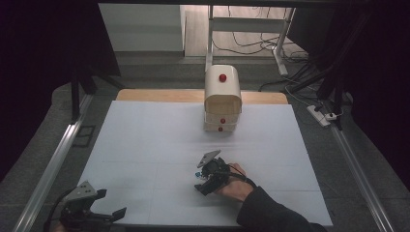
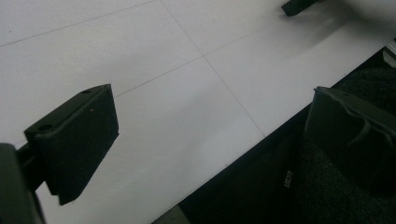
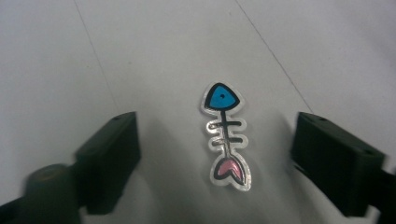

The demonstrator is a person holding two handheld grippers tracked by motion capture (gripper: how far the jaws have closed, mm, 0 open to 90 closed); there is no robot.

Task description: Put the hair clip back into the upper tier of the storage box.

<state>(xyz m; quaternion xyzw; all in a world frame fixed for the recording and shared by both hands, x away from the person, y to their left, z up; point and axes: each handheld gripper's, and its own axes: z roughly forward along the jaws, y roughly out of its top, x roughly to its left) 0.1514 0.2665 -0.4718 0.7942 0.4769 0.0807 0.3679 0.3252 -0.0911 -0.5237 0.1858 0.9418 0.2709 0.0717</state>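
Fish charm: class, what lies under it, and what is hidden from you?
The fish charm lies flat on the white sheet, between the right gripper's open jaws. The patch of sheet directly beneath the charm is covered.

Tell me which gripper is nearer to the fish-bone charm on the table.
Right. The right gripper hangs directly over the fish-bone charm, open jaws on either side of it, not touching. The left gripper sits open at the table's near left corner, well away from it.

White table [image 1: 145,145], fish-bone charm [image 3: 225,136], small drawer cabinet [image 1: 222,99]
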